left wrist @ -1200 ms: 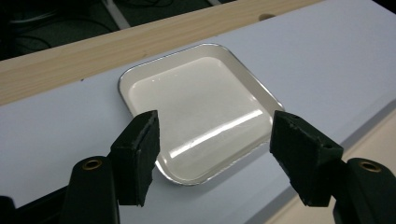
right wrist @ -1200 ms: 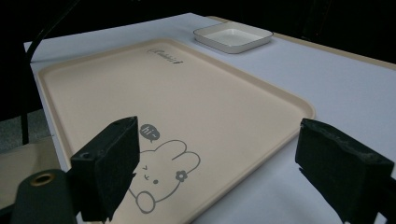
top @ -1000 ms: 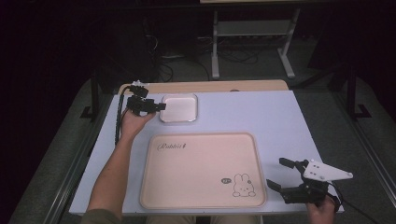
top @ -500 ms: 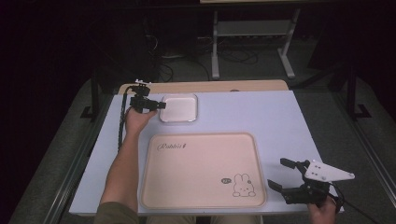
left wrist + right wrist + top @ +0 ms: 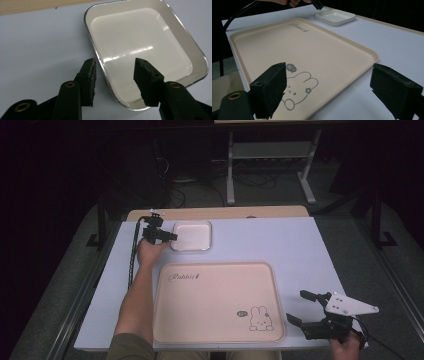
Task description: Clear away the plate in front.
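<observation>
A small white square dish (image 5: 191, 236) with a metal rim sits at the back left of the white table. My left gripper (image 5: 169, 237) is at its left edge. In the left gripper view the jaws of the left gripper (image 5: 115, 72) straddle the dish's (image 5: 140, 40) near rim, one outside over the table and one inside over the dish. They have just been closing, and a gap still shows between each pad and the rim. My right gripper (image 5: 296, 306) stands open at the front right, by the corner of a beige rabbit-print tray (image 5: 215, 305).
The tray (image 5: 287, 45) takes up the front middle of the table, and the right gripper (image 5: 329, 75) spans its near corner. The dish (image 5: 335, 17) and the left gripper (image 5: 317, 3) show beyond it. A wooden strip (image 5: 215, 213) lines the far edge, with a metal stand (image 5: 270, 155) behind.
The left gripper has come down to the dish's left rim and its jaws have narrowed. The right gripper has stayed still.
</observation>
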Demonstrator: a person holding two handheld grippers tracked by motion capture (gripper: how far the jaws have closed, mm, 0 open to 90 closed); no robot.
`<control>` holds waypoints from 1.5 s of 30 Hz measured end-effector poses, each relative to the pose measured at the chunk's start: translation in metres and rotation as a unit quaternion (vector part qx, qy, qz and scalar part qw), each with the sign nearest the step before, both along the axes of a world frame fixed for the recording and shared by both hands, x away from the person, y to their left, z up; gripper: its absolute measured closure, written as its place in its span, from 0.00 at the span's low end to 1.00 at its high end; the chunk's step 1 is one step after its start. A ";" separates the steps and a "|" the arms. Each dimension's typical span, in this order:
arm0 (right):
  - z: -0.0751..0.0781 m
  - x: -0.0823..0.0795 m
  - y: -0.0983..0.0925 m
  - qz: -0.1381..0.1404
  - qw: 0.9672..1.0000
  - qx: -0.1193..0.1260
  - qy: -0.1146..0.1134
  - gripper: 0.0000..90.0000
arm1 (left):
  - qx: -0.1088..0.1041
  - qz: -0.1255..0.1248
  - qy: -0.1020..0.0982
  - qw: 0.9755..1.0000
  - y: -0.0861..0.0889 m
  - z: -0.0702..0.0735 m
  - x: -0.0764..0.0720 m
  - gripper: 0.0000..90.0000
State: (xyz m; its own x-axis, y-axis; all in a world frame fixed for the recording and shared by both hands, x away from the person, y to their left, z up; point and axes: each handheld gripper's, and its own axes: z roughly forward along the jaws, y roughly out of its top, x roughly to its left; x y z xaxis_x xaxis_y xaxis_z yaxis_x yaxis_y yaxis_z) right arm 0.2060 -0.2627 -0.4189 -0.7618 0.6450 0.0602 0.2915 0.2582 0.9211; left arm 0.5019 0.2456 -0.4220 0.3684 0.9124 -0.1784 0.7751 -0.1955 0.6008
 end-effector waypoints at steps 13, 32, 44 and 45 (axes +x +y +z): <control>0.000 0.000 0.000 0.000 1.000 0.001 0.000 0.14 | -0.018 0.024 0.016 0.999 0.006 -0.013 0.004 0.76; 0.000 0.000 -0.001 0.000 1.000 0.003 -0.001 0.14 | -0.066 0.090 0.037 0.993 0.003 -0.026 0.006 0.95; 0.000 -0.001 -0.002 0.001 1.000 0.005 -0.002 0.14 | -0.103 0.110 0.033 0.988 0.010 -0.023 0.003 0.99; 0.000 -0.001 -0.002 0.001 1.000 0.005 -0.002 0.14 | -0.105 0.109 0.034 0.988 0.010 -0.023 0.003 0.99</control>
